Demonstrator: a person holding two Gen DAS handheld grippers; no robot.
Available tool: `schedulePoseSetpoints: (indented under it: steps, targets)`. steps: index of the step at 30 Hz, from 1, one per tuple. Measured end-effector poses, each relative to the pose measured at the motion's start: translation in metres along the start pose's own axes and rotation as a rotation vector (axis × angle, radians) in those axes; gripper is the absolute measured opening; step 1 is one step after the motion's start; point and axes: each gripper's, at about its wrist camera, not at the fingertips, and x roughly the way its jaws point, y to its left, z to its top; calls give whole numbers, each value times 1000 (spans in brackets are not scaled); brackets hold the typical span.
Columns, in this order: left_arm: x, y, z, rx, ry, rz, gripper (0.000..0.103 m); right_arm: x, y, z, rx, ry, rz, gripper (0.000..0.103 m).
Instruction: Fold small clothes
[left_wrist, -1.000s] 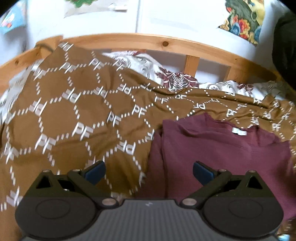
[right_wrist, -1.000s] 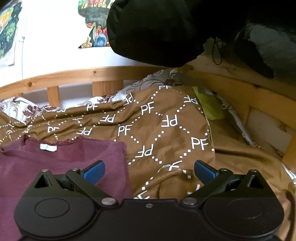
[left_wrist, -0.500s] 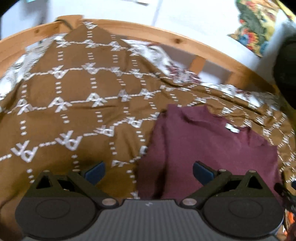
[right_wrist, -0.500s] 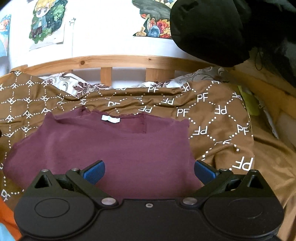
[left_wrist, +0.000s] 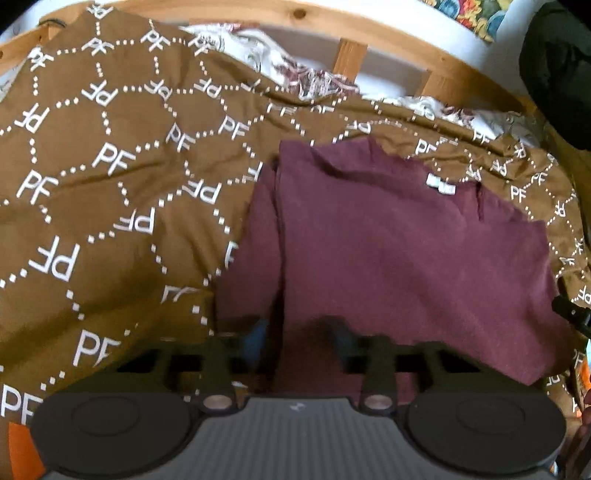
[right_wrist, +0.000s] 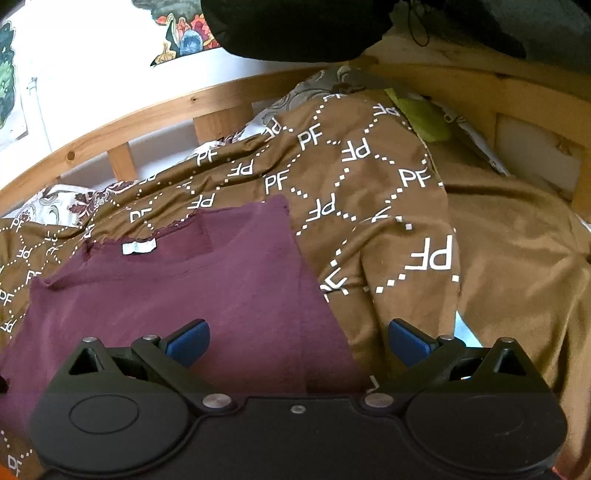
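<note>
A maroon shirt lies flat on a brown blanket printed with white "PF" letters. Its white neck label is at the far side. My left gripper hangs low over the shirt's near left part. Its jaws are closing and blurred, with maroon cloth in the narrow gap between them. In the right wrist view the shirt fills the lower left, label showing. My right gripper stands open over the shirt's near right edge, with one pad above the shirt and the other above the blanket.
A wooden bed rail curves along the far side, with a floral sheet under the blanket. A dark bulky thing hangs above the bed's far right. A yellow-green item lies by the rail. Something orange shows at the near left.
My left gripper has dipped toward the shirt and its jaws have come much closer together. The right view swung over the shirt, then back so that the shirt's right edge lies between the fingers.
</note>
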Motion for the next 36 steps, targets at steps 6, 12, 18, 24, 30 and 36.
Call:
schedulePoseSetpoints:
  steps: [6,12,18,24,30,36]
  targets:
    - [-5,5,-2,-31,-19,-16,5,2,9,-1,-45,4,13,102]
    - [-12,18,-2,-112,-14,34,4,2,9,-1,-58,0,10,102]
    - [-12,19,-6,-113,21,59,4,1,11,-1,-74,-7,4,102]
    - [-9,20,-5,-116,34,59,22,0,16,-1,-111,-18,6,102]
    - [-13,21,0,-110,-7,116,73,-6,33,-4,-225,-61,20,102]
    - [-15,22,4,-125,-66,111,99,-15,65,-17,-426,-120,95,102]
